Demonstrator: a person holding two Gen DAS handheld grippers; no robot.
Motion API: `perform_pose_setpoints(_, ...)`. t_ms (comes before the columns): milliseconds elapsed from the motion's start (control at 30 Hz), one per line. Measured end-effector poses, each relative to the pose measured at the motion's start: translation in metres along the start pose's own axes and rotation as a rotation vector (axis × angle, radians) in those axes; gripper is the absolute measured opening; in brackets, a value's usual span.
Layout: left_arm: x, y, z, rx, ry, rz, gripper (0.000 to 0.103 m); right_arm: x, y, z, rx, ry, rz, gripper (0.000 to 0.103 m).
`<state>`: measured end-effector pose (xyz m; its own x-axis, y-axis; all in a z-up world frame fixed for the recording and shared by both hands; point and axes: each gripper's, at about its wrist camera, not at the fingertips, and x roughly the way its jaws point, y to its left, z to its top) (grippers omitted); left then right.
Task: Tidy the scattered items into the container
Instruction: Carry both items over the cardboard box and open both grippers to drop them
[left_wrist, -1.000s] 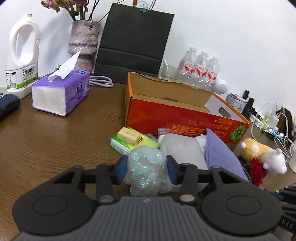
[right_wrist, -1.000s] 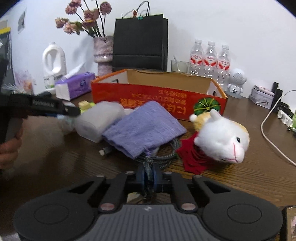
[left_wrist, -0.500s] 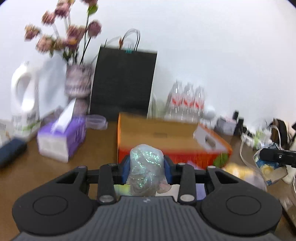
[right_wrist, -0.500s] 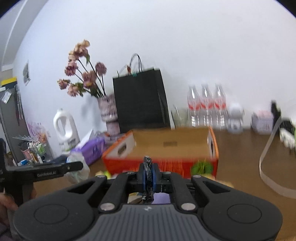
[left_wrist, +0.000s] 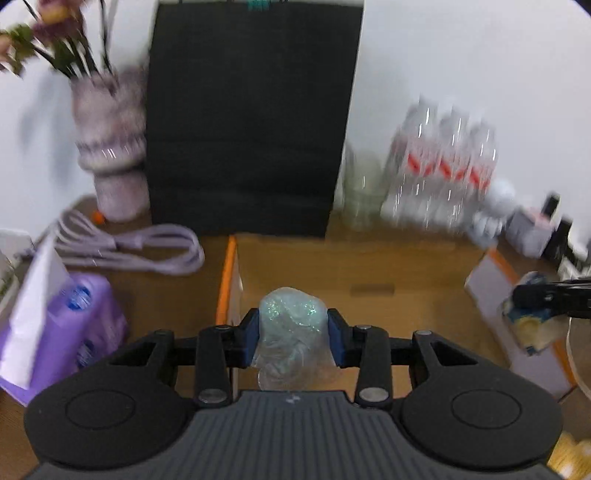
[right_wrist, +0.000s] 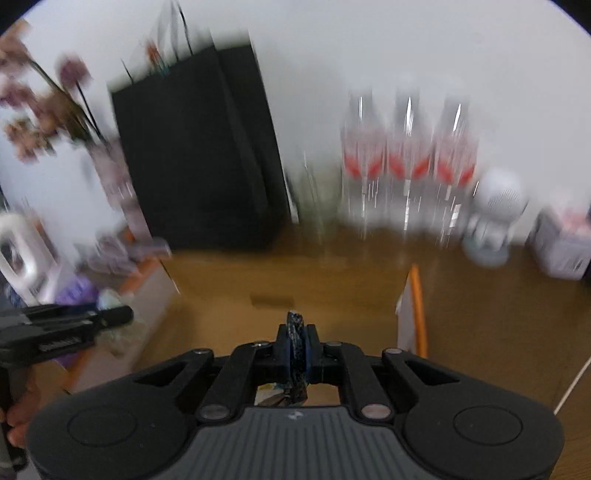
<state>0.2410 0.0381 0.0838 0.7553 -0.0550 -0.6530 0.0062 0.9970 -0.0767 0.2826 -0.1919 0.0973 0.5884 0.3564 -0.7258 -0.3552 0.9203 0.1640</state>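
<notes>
Crinkled, glittery clear plastic, a wad (left_wrist: 291, 325) of it, sits clamped between the left gripper's (left_wrist: 292, 330) blue pads above the open box (left_wrist: 369, 266); the right gripper (right_wrist: 297, 349) is clenched on a thin dark item (right_wrist: 296, 332) that cannot be identified, also over the box. No writing is legible in these blurred views: the bottles (left_wrist: 443, 173) by the far wall show only red label bands. A second ago both grippers were low beside the clutter in front of the box, whose red side bore print; now they hang over its brown interior, with the black bag (left_wrist: 251, 118) looming closer behind.
</notes>
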Motion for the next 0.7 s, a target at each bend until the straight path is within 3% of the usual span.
perform_pose_setpoints(100,0.013,-0.002,-0.014,0.074,0.035,0.022,0.042,0.034,-0.005,-0.016,0.031,0.115,0.007,0.006)
perform_pose_setpoints(200,0.014,0.002,-0.022,0.144,0.007,0.035,0.044,0.054,-0.008,-0.034,0.058,0.193,0.026,0.007)
perform_pose_setpoints(333,0.014,-0.002,-0.023,0.199,0.026,0.037,0.049,0.059,-0.002,-0.045,0.041,0.216,0.014,0.018)
perform_pose_setpoints(467,0.007,-0.005,-0.019,0.159,0.106,-0.039,0.068,0.050,0.002,-0.037,0.068,0.239,0.037,0.055)
perform_pose_setpoints(567,-0.002,-0.003,-0.018,0.113,0.191,-0.081,0.071,0.032,0.002,-0.027,0.092,0.222,0.036,0.062)
perform_pose_setpoints(633,-0.009,0.001,-0.018,0.080,0.225,-0.097,0.072,0.016,0.001,-0.024,0.093,0.211,0.014,0.078)
perform_pose_setpoints(667,-0.014,0.002,-0.017,0.063,0.228,-0.101,0.075,0.010,0.001,-0.023,0.090,0.203,0.002,0.082)
perform_pose_setpoints(700,-0.019,0.004,-0.016,0.049,0.224,-0.097,0.085,0.001,0.002,-0.023,0.087,0.191,-0.007,0.082)
